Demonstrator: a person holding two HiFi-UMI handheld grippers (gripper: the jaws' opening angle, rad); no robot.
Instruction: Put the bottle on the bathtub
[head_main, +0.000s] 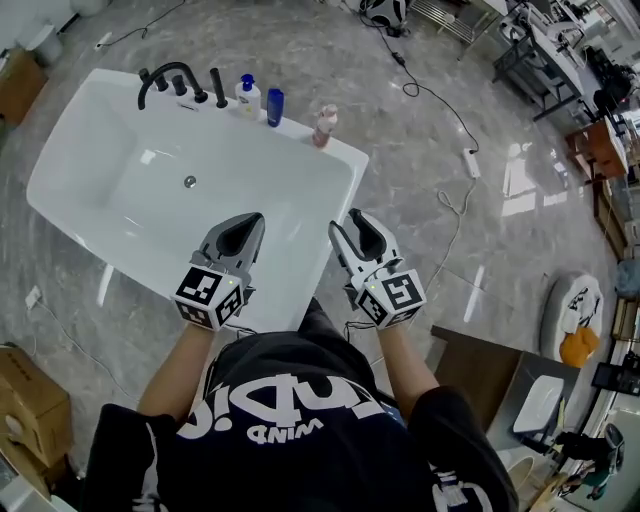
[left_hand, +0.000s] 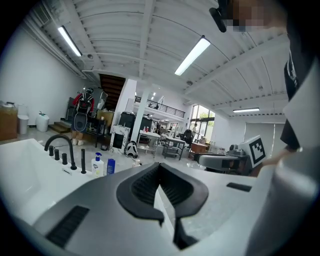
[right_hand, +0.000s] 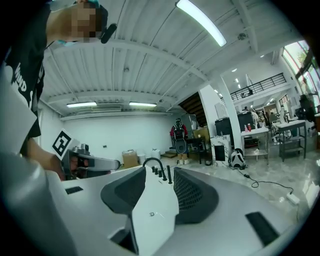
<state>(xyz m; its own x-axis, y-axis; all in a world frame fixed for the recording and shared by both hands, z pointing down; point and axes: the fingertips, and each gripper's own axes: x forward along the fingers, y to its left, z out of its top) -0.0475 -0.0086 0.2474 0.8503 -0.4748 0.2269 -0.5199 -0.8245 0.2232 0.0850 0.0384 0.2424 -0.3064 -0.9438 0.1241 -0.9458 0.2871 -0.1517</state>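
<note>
A white bathtub (head_main: 70, 190) fills the upper left of the head view, with a black faucet (head_main: 165, 80) on its far rim. Beside the faucet on that rim stand a white pump bottle (head_main: 247, 96), a blue bottle (head_main: 275, 106) and a pinkish bottle (head_main: 324, 126). My left gripper (head_main: 250, 222) hovers over the tub's near corner, shut and empty. My right gripper (head_main: 347, 222) is held just right of it, open with nothing between its pads. The left gripper view shows the left gripper (left_hand: 160, 165) with its pads meeting, and the pump bottle (left_hand: 98, 165) far off. The right gripper (right_hand: 159, 172) frames the faucet (right_hand: 152, 165).
Cables and a power strip (head_main: 470, 162) lie on the marble floor right of the tub. Cardboard boxes (head_main: 30, 410) sit at the lower left. A wooden cabinet (head_main: 480, 370) and other white fixtures (head_main: 575, 315) stand at the right. Workbenches line the far right.
</note>
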